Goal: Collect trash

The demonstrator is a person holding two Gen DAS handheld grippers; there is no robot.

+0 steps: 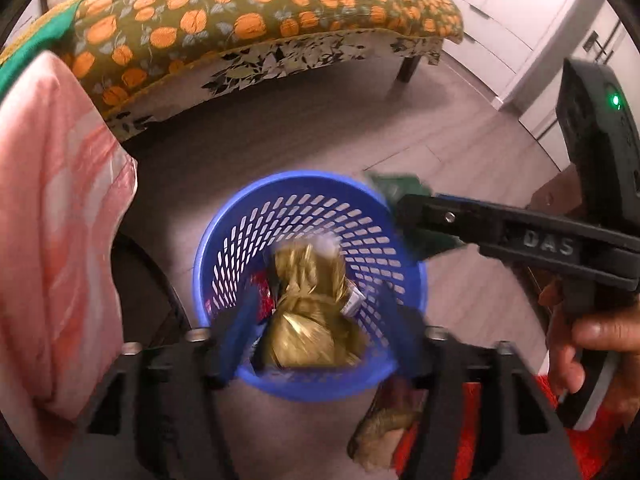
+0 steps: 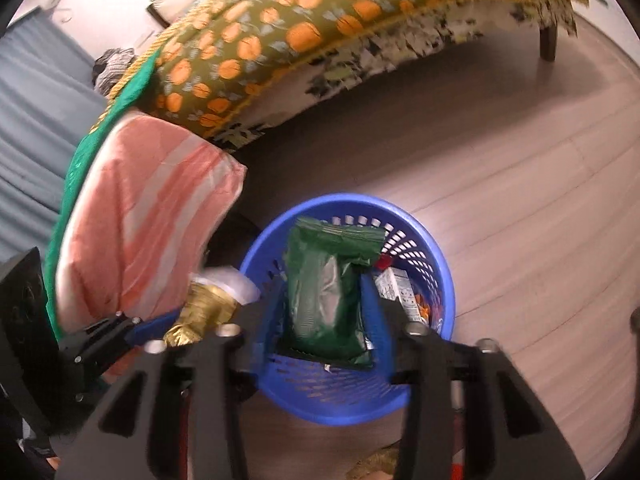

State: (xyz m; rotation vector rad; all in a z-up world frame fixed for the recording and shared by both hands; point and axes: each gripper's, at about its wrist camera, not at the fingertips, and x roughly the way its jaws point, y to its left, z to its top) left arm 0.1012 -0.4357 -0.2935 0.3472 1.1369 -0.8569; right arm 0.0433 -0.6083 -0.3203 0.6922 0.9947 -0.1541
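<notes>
Left wrist view: the left gripper [image 1: 316, 320] has its fingers closed on a crumpled gold foil bag [image 1: 312, 312], poised over the blue perforated plastic basket [image 1: 224, 236] on the floor; the right gripper [image 1: 404, 216] carries a green packet at the rim. Crowding could make the two tools collide.

Right wrist view: the right gripper [image 2: 324, 308] pinches the green foil snack packet [image 2: 326, 288] above the basket [image 2: 440, 264]. Released off-centre, the packet could catch the rim and fall outside.

Bare floor [image 2: 520, 200] right of basket [image 2: 400, 204], pillow [image 2: 140, 208] crowding left
</notes>
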